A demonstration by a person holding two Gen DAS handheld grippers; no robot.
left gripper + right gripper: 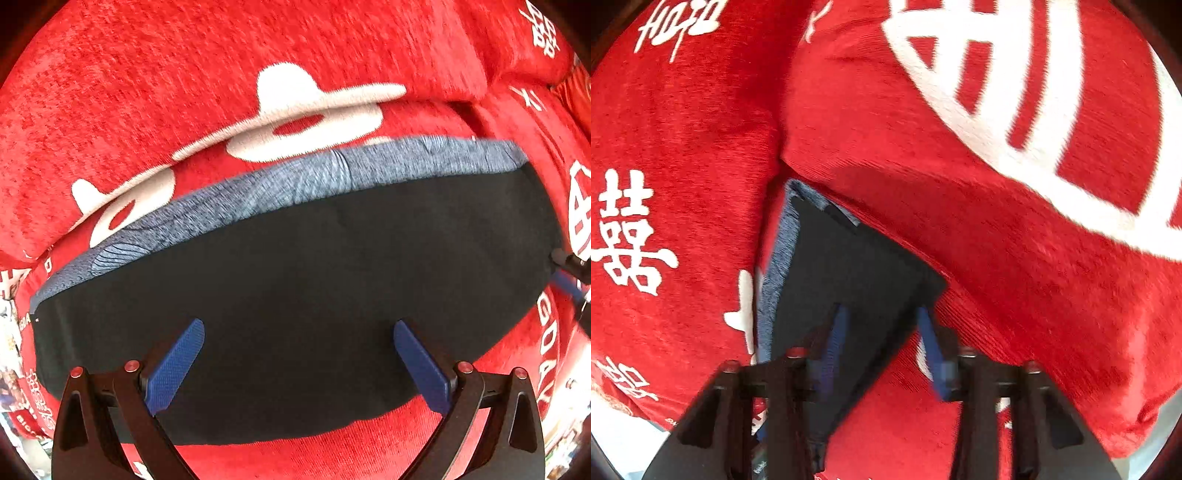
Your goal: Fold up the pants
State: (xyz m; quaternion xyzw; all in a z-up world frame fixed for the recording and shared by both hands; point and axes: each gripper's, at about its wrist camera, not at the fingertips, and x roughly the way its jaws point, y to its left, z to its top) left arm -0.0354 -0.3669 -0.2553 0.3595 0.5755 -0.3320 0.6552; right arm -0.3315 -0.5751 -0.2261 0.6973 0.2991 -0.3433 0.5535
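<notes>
Near: left gripper (299, 354) points straight down over the pants (295, 258), jaws spread wide, nothing between the pads. Released.

Right gripper (881, 332) is angled down at the pants' right corner. Its fingers stand apart with the dark cloth between them. The picture is blurred, and I see no pinch on the cloth.

Middle: the pants lie as a compact dark slab, edges roughly squared. They look folded at least once. Perhaps one last fold or some smoothing is left.

Far: grey-blue waistband (295, 177) runs along the far edge. Beyond and beneath it, a red blanket (147, 74) with white characters.
</notes>
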